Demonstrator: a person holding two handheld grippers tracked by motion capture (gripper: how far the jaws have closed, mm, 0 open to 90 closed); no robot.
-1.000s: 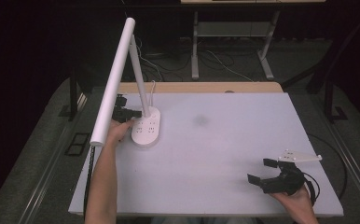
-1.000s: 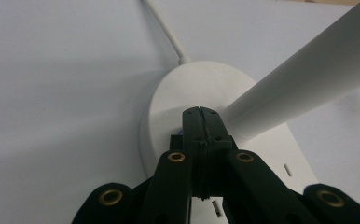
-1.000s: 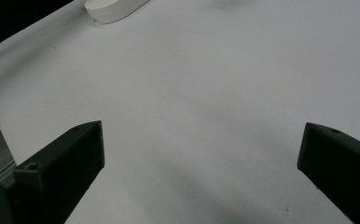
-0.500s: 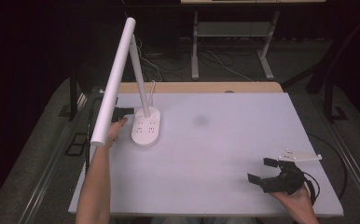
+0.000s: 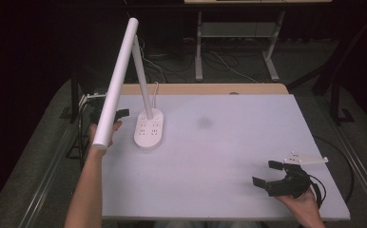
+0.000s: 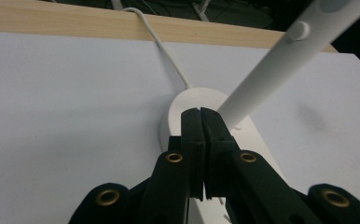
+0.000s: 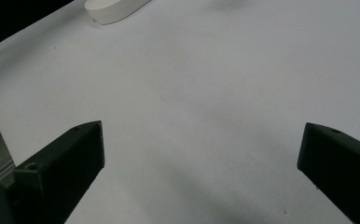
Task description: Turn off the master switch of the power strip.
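Note:
A white desk lamp stands at the table's left: an oval base (image 5: 149, 129) with socket holes, an upright stem (image 5: 142, 85) and a long tube head (image 5: 117, 83) that reaches toward the front. My left gripper (image 5: 121, 113) hovers just left of the base, partly hidden behind the tube head. In the left gripper view its jaws are pressed together with nothing between them (image 6: 200, 114), pointing at the base (image 6: 187, 105) and stem (image 6: 280, 60). My right gripper (image 5: 270, 173) rests at the front right, jaws wide open (image 7: 201, 144) over bare table.
The white table top (image 5: 229, 152) has a wooden strip (image 5: 205, 89) along its far edge. The lamp's white cable (image 6: 162, 46) runs off over that strip. A faint grey smudge (image 5: 204, 122) marks the middle. Dark floor, metal rails and table legs surround it.
The left hand and gripper have pulled back from the lamp base toward the table's left edge and risen a little. The right gripper has stayed put.

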